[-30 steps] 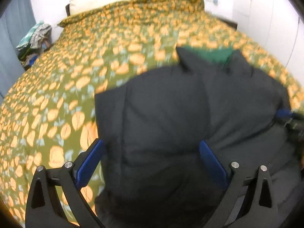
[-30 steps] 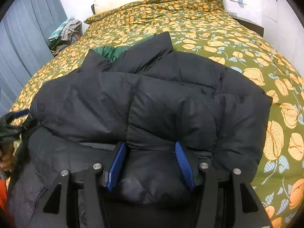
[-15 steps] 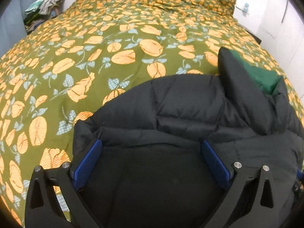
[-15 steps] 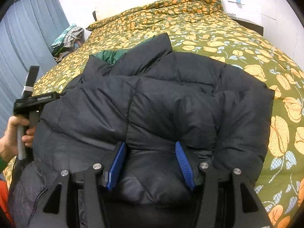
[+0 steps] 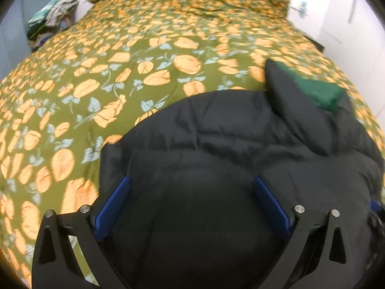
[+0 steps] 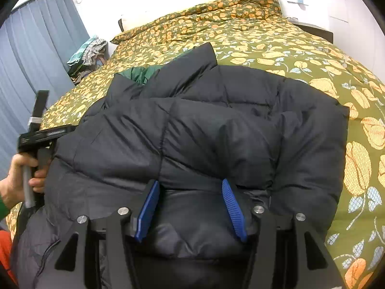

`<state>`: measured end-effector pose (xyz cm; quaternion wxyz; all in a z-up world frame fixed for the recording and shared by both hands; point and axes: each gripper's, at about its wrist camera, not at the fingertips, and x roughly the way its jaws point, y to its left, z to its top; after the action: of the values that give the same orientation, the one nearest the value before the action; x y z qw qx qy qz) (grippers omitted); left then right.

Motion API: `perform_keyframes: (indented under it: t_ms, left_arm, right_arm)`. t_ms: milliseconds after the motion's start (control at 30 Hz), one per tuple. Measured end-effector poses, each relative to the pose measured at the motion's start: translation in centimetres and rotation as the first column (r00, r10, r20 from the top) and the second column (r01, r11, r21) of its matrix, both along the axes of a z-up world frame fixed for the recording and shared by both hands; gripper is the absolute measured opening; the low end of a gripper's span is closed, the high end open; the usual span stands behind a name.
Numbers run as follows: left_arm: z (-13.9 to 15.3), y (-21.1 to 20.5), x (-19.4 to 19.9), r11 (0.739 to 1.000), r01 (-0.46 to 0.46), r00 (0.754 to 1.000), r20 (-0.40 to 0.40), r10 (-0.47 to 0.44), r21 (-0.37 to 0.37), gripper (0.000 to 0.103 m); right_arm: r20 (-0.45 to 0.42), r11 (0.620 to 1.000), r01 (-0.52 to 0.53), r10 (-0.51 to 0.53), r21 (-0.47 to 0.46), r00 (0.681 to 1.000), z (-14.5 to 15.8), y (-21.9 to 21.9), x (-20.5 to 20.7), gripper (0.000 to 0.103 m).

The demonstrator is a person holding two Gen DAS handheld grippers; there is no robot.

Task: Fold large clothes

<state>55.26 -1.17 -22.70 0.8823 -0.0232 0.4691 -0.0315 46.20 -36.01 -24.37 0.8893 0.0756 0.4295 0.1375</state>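
Both blue-padded grippers, left (image 5: 190, 202) wide and right (image 6: 190, 204) narrower, pinch puffy quilted black jacket (image 6: 216, 130).

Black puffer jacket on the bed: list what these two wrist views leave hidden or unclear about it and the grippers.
- Black puffer jacket: near hem cut off by the bottom edge in both views, behind the gripper frames.
- Green lining: mostly hidden by the collar flap; blurred in the left wrist view.
- Left gripper: whether its pads press the fabric is unclear; dark padding fills the gap.
- Right gripper: grip likewise unclear.
- Clothes pile: too small to identify.
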Motion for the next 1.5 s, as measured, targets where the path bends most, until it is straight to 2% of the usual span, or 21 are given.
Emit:
perform_keyframes:
  t_ms: [133, 200, 267, 367, 467, 567, 667, 733, 833, 1033, 1167, 1300, 1367, 1500]
  left_arm:
    - [2.0, 0.6, -4.4, 0.994, 0.094, 0.995, 0.026, -0.093, -0.047, 0.101]
    - [1.2, 0.6, -5.6, 0.992, 0.128, 0.992, 0.011, -0.128, -0.020, 0.101]
    - [-0.8, 0.5, -5.9, 0.988, 0.152, 0.988, -0.026, -0.151, 0.025, 0.103]
    - [-1.5, 1.4, -6.1, 0.993, 0.114, 0.993, -0.020, -0.115, -0.028, 0.103]
    - [-0.5, 1.6, -7.1, 0.997, 0.067, 0.997, -0.026, -0.067, -0.026, 0.101]
    - [1.8, 2.0, -10.4, 0.995, 0.100, 0.995, -0.019, -0.100, 0.000, 0.101]
    - [3.9, 3.3, -14.7, 0.991, 0.135, 0.991, 0.004, -0.135, 0.025, 0.101]
    - [5.1, 4.8, -18.1, 0.988, 0.146, 0.989, 0.008, -0.147, 0.048, 0.101]
    - [5.3, 7.5, -22.0, 0.989, 0.140, 0.990, -0.022, -0.139, 0.038, 0.101]
    - [2.9, 10.9, -28.4, 0.992, 0.106, 0.979, -0.169, -0.116, -0.069, 0.101]
    - [1.6, 10.4, -31.7, 0.986, 0.114, 0.962, -0.233, -0.139, -0.119, 0.101]
    - [0.3, 9.3, -33.7, 0.976, 0.123, 0.942, -0.287, -0.172, -0.181, 0.101]
    - [-0.7, 8.6, -34.1, 0.968, 0.120, 0.925, -0.329, -0.190, -0.222, 0.100]
    - [-1.3, 7.3, -35.1, 0.971, 0.122, 0.919, -0.347, -0.188, -0.204, 0.097]
  right_arm:
    - [0.002, 1.000, 0.002, -0.002, 0.001, 1.000, 0.1, 0.0, -0.1, 0.056]
    - [0.001, 1.000, 0.002, -0.002, -0.001, 1.000, 0.0, 0.0, -0.1, 0.056]
    - [-0.002, 1.000, 0.002, -0.002, -0.007, 1.000, 0.0, 0.0, 0.0, 0.056]
    - [-0.017, 1.000, -0.001, 0.001, -0.029, 1.000, 0.1, 0.5, 0.2, 0.056]
    - [-0.025, 0.997, -0.002, 0.001, -0.072, 1.000, 0.3, 1.0, 0.3, 0.056]
    - [-0.039, 0.993, 0.000, -0.005, -0.116, 0.999, 0.9, 1.5, 0.3, 0.056]
    - [-0.072, 0.988, 0.015, -0.027, -0.156, 0.997, 3.1, 1.9, -0.8, 0.058]
    - [-0.066, 0.994, 0.007, -0.014, -0.109, 0.998, 5.1, 1.8, -2.9, 0.066]
    - [-0.059, 0.997, -0.029, 0.025, -0.073, 0.998, 7.7, 1.3, -7.4, 0.071]
    - [-0.154, 0.995, -0.028, 0.013, -0.099, 0.988, 9.4, -2.2, -17.8, 0.071]
    - [-0.252, 0.997, 0.029, -0.047, -0.075, 0.966, 9.0, -5.4, -23.6, 0.071]
    - [-0.399, 0.996, 0.092, -0.080, 0.012, 0.913, 6.8, -7.6, -28.7, 0.071]
    - [-0.455, 0.990, 0.121, -0.077, 0.068, 0.887, 5.5, -7.8, -30.6, 0.071]
    - [-0.486, 0.987, 0.105, -0.035, 0.118, 0.873, 3.8, -6.3, -32.0, 0.071]
